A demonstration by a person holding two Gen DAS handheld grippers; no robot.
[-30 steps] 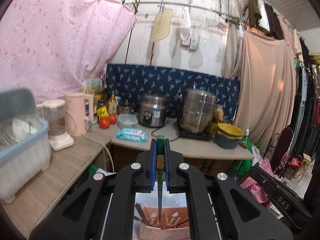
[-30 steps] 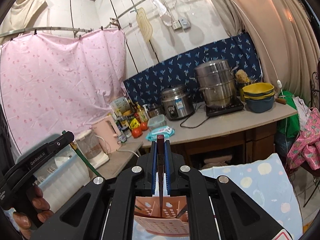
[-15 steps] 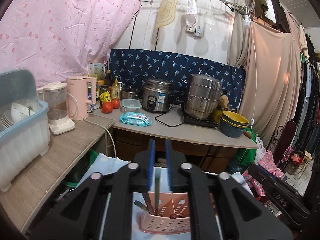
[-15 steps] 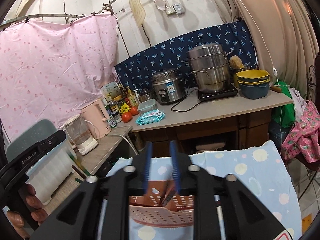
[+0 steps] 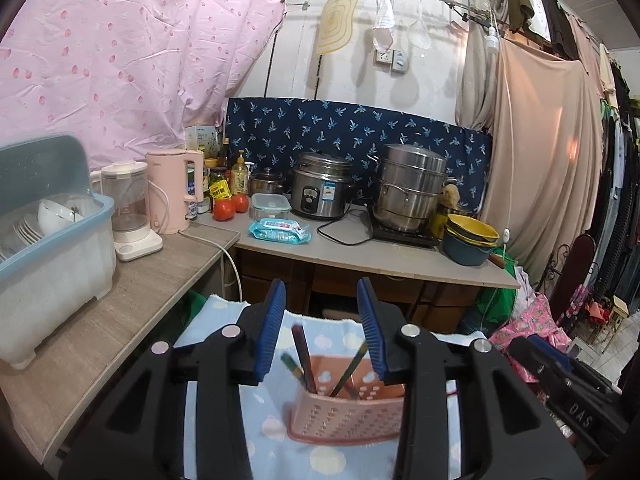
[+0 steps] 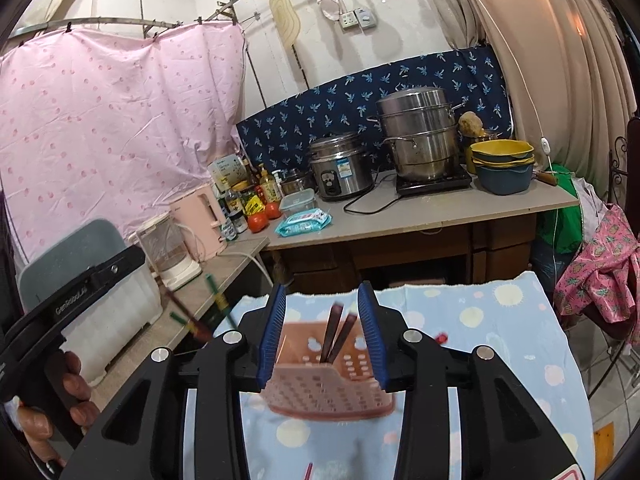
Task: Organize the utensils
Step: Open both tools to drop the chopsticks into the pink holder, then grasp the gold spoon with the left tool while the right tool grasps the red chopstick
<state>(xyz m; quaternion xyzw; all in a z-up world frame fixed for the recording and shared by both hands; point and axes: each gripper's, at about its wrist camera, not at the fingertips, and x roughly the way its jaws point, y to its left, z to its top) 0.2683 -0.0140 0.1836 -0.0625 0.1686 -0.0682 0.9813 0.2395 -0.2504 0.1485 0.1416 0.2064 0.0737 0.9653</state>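
Pink plastic holder [image 5: 346, 412] now keeps the chopsticks [image 5: 303, 358] I carried a second ago: my left gripper [image 5: 322, 330] and right gripper [image 6: 322, 330] are both opening, nothing between the pads. That pair is sorted. Wooden counter [image 5: 120, 300] edges close on the left; blue cloth [image 6: 500, 320] lies free to the right.

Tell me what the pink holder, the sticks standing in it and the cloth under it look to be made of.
Pink holder: looks like matte moulded plastic, its walls punched with rows of small holes. Chopsticks: dark brown and green, smooth; lacquered wood or plastic, the frames can't settle which. Blue cloth: soft woven towel-like fabric with a fuzzy, frayed far edge and printed pale dots.
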